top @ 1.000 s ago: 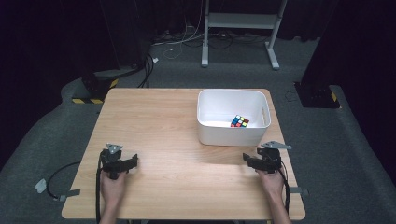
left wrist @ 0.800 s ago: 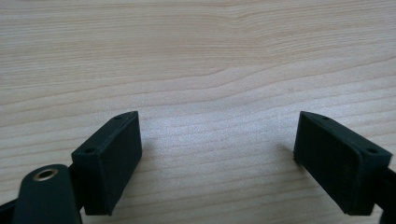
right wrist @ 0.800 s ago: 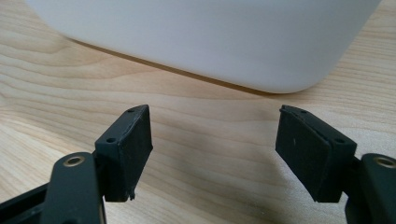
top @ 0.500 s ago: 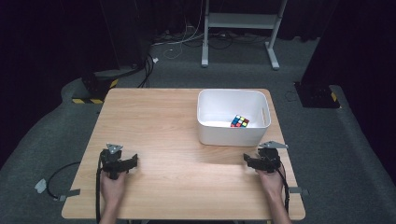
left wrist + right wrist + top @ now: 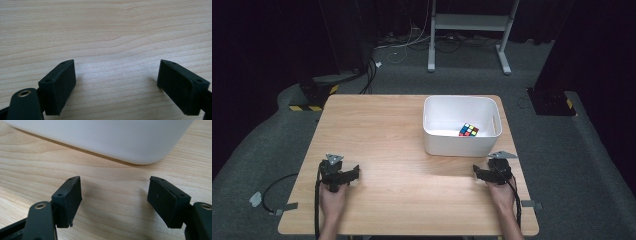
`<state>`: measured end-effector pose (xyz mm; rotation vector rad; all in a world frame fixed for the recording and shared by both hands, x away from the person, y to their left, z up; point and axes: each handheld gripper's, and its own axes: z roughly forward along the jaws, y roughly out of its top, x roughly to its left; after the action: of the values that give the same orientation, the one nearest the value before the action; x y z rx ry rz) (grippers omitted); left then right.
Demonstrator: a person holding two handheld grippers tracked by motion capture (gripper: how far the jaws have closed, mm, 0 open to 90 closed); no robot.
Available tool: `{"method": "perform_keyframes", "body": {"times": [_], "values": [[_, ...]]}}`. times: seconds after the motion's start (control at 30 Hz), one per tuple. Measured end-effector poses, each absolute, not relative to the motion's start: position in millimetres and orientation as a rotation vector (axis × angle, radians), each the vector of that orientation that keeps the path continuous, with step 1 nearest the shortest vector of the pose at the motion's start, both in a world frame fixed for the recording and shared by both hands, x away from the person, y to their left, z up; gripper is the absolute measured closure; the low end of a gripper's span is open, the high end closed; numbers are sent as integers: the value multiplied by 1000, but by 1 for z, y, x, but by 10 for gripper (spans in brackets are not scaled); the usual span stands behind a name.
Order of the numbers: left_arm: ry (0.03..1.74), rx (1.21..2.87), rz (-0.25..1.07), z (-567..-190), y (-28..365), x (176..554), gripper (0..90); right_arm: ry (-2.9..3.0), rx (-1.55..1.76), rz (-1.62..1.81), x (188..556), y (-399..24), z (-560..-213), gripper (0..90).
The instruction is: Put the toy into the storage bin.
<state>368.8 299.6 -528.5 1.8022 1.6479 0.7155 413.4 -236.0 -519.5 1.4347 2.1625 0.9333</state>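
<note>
A coloured puzzle cube [image 5: 468, 130] lies inside the white bin [image 5: 456, 145] at the table's far right. My left gripper [image 5: 340, 172] rests on the wooden table [image 5: 377, 130] near the front left. Its jaws stand apart over bare wood in the left gripper view [image 5: 116, 73], with nothing between them. My right gripper [image 5: 492, 172] rests near the front right, just in front of the bin. In the right gripper view [image 5: 114, 191] its jaws are also apart and empty, and the bin's white wall [image 5: 105, 137] rises close ahead.
A person's hands hold both grippers from the table's near edge. Cables trail off the front left and front right. Beyond the table are grey floor, a white stand's legs and loose cables.
</note>
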Motion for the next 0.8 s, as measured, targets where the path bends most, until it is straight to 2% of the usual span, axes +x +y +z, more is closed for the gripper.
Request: {"method": "perform_keyframes", "body": {"times": [0.8], "values": [[1649,1805,716,-528,300,368,153,2112,1415,879,411,-231,-524,221]]}}
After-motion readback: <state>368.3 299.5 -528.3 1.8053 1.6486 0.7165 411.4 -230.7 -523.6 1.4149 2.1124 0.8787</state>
